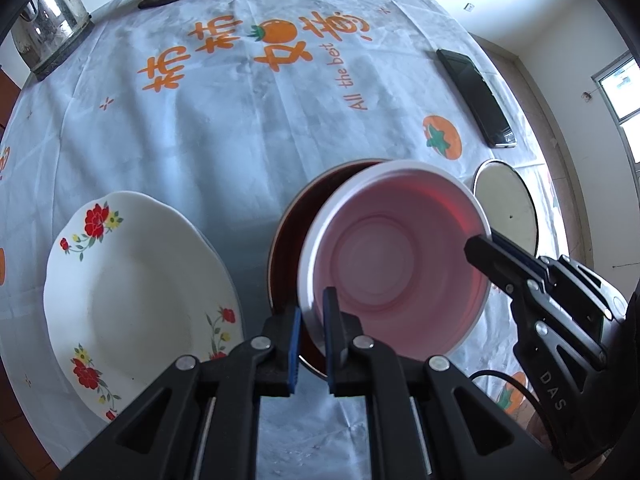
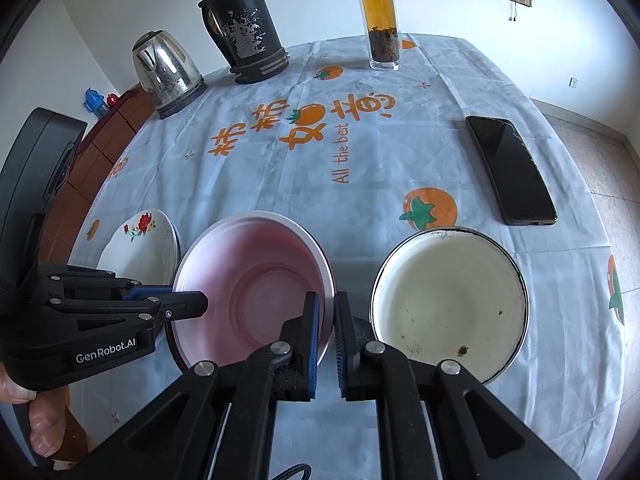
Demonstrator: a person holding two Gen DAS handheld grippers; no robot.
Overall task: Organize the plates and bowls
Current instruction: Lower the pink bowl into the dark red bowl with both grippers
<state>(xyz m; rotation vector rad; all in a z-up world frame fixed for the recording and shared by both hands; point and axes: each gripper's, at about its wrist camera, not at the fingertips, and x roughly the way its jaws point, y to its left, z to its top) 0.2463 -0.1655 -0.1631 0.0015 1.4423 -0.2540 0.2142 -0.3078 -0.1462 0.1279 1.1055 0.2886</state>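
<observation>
Evidently caught mid-stacking: pink bowl point(image 1: 396, 256) gripped on both sides, tilted above a dark red bowl point(image 1: 288, 240) on the surface point(image 1: 200, 128). Left hand-held gripper point(image 1: 313, 340) pinched nearly closed on the near rim, one pad inside, one outside. Right hand-held gripper point(image 2: 327, 344) clamped likewise on the opposite rim. Flanked by a floral plate point(image 1: 132, 300) to the left and a white enamel bowl point(image 2: 448, 304) to the right, both resting apart. Probably next: levelling the pink bowl, lowering it squarely into the dark one, then easing both grips off together to avoid tipping.
</observation>
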